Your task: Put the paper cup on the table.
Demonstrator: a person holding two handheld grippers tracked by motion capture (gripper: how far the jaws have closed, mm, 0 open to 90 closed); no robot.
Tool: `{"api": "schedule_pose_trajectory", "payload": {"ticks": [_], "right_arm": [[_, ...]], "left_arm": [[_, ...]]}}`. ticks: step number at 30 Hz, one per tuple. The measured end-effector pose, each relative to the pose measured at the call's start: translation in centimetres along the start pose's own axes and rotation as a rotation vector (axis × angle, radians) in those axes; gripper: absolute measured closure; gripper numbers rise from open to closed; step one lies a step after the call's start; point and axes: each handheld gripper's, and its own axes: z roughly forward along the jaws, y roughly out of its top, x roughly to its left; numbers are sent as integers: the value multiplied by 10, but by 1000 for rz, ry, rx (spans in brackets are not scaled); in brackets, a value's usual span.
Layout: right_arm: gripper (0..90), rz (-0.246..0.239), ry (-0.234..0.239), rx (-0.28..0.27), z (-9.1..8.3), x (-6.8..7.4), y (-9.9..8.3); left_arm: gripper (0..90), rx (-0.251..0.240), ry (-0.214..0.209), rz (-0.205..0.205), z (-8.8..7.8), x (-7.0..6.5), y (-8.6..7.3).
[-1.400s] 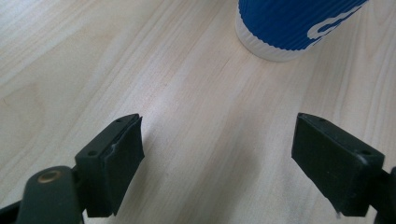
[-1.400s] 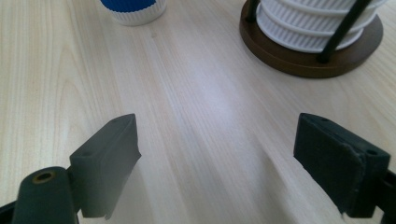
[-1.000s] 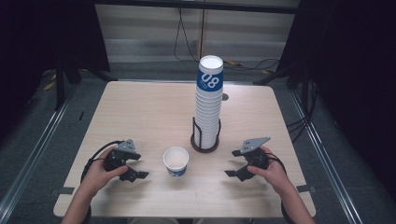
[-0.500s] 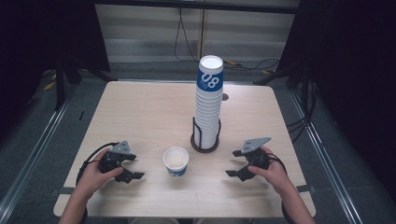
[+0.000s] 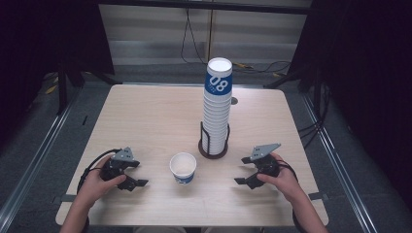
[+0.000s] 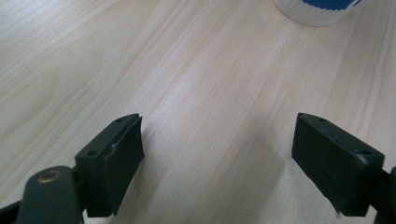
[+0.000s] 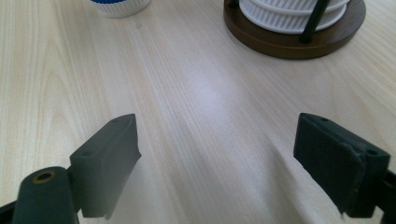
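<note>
Both claws sit low on the tabletop, jaws apart w/ nothing between them. The left claw is at lower left of the high view, the right claw at lower right. The loose paper cup stands upright between them, lower centre of the frame, mouth up, apart from both. Just above and right of it is the tall cup stack in its round wooden holder.

Judgement: the step in hand looks like picking up the single cup, probably to seat it on the stack, tho which claw is meant to lead is hard to tell from this setup.

To do it well:
- Approach the cup level from the side, jaws either side of the wall, not over the rim.
- Grip mid-height or a bit above; paper wall is thin, so close gently, enough to hold w/o denting it oval.
- In the left gripper view the cup's base is at upper right of the frame, off the jaw line, so swing that claw toward it first.
- In the right gripper view the holder is at upper right; keep clear of its black uprights.
- Lift straight up before moving across; the stack is tall and could tip if bumped.
</note>
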Motion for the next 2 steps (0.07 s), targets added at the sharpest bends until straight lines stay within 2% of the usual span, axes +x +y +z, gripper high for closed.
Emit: {"api": "schedule_pose_trajectory", "payload": {"ticks": [2], "right_arm": [[134, 2, -2, -3, 1, 1, 1]], "left_arm": [[165, 1, -1, 4, 0, 0, 0]]}}
